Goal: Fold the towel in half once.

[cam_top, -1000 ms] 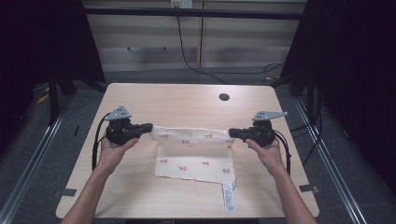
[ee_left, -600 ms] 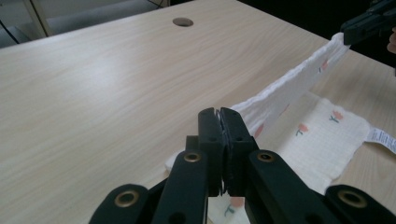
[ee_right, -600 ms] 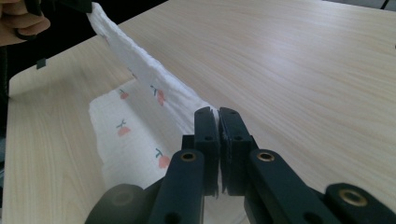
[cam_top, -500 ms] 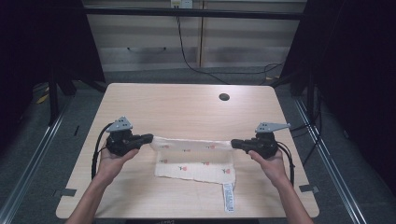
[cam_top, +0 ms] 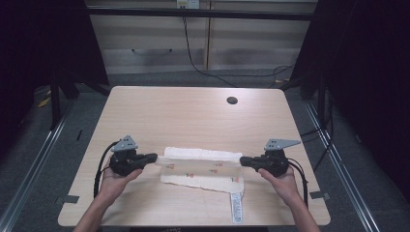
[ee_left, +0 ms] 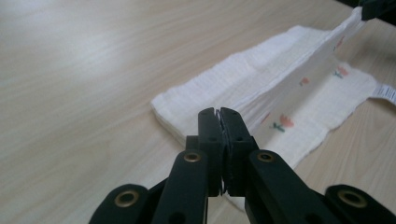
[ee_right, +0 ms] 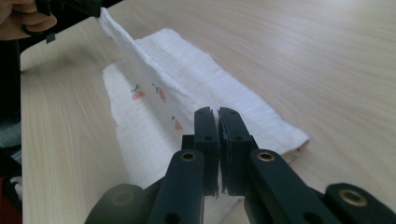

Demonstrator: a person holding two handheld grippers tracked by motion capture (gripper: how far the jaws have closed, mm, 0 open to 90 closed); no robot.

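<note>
From the high view, a white cloth (cam_top: 200, 170) printed with small red flowers lies near the front edge of a light wooden table (cam_top: 193, 116), its long axis running left to right. A white label strip (cam_top: 236, 208) hangs off its front right corner toward the table's edge. The left gripper (cam_top: 153, 157) sits at the cloth's left end and the right gripper (cam_top: 243, 161) at its right end, each held in a hand coming up from the bottom. Both point inward at each other, and the cloth's upper layer stretches in a band between them. A dark round hole (cam_top: 232, 100) sits far back on the table, well apart from the cloth.

The left gripper view looks along the black jaws, which are pressed together with a thin edge of cloth (ee_left: 299, 84) pinched between them. From there the lifted layer rises as a taut sheet toward the top right corner, where the other gripper's dark tip grips it. The folded layers lie flat on the table beneath, and the label peeks in at the right edge.

The right gripper view shows the same from the opposite end: jaws closed tight on the cloth (ee_right: 154, 93), the raised layer running up to the top left, where the left gripper and its hand's fingers (ee_right: 25, 18) hold it. The printed flowers show plainly on the sheet's near face here.
</note>
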